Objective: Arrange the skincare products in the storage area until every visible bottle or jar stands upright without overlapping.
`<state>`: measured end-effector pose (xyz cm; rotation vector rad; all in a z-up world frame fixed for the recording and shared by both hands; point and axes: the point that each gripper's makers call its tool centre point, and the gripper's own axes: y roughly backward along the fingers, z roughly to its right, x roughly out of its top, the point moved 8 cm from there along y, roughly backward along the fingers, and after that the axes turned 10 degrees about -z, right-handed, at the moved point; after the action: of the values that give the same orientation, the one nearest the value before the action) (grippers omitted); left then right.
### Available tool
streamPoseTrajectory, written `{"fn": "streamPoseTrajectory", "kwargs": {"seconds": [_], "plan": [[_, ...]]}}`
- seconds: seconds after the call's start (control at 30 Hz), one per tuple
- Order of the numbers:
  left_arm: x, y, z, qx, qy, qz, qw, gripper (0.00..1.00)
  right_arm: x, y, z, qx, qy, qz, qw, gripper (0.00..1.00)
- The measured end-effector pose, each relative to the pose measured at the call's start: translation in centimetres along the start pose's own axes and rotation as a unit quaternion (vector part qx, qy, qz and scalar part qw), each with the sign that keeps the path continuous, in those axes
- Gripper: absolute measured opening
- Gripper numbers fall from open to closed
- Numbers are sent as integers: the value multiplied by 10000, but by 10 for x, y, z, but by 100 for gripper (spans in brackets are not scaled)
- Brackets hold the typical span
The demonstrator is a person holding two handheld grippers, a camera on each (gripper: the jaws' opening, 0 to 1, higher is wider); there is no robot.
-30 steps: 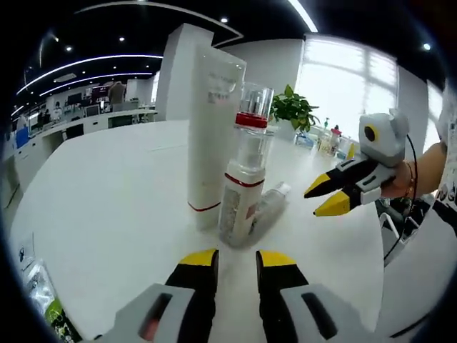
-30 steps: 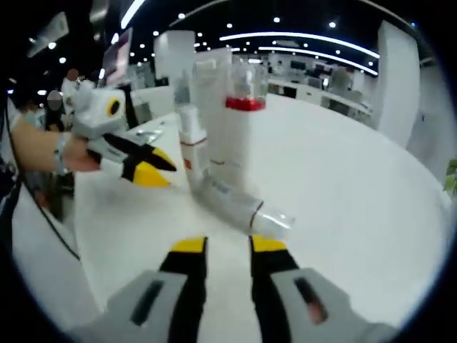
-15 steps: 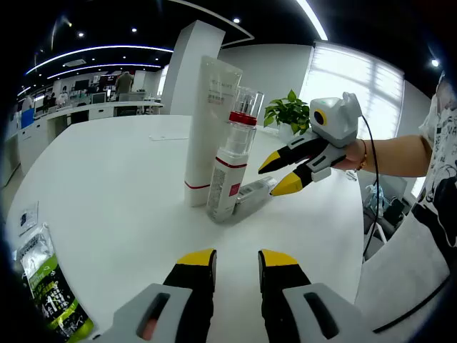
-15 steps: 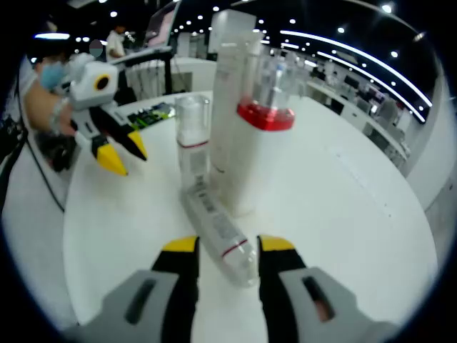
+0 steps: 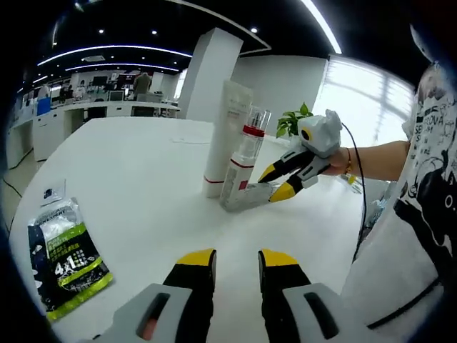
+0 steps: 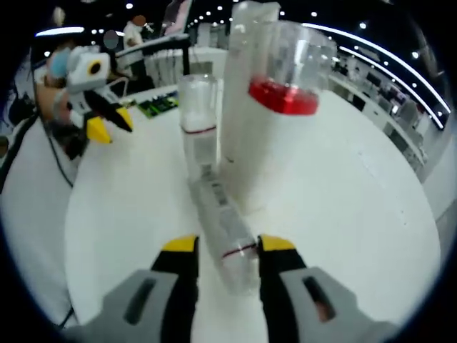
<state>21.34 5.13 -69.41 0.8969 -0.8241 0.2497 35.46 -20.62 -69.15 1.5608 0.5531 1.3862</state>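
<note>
So the right claw [image 6: 221,250] is parked right over the fallen clear bottle [image 6: 221,229], jaws spread either side of its capped end but not squeezing it yet, as far as the fisheye lets me tell; that bottle lies flat on the white surface [image 6: 357,207], touching or nearly touching the upright red-collared bottle [image 6: 275,128]; a small clear-capped bottle [image 6: 198,118] and a tall white tube [image 5: 225,136] already stand up fine. Left claw [image 5: 235,261] hangs back, jaws narrowly parted, holding nothing. Step in hand looks like grabbing the lying bottle; next it needs closing, lifting and tipping it upright in a free spot.
</note>
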Motion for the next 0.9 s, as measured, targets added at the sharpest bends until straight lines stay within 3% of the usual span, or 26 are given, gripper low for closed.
{"fn": "streamPoseTrajectory", "kwargs": {"seconds": [0.13, 0.3, 0.43, 0.63, 0.9], "plan": [[-5, 1, -5, 42, 56, -23, 10000, 24, -7, -2, 3, -59, 176, -348, 9992, 25], [-1, 1, -9, 27, 136, 77, 9999, 24, -9, 0, 2, -12, 239, -371, 9990, 22], [0, -1, -12, 17, 83, 19, 10000, 24, -13, 3, -7, -126, 1061, -743, 9915, 19], [-1, 2, -18, -3, 58, -34, 10000, 24, -18, 4, -10, -100, 693, -659, 9954, 18], [-5, 4, -22, -26, 46, -171, 9998, 23, -24, 8, -23, -18, 516, -668, 9964, 18]]}}
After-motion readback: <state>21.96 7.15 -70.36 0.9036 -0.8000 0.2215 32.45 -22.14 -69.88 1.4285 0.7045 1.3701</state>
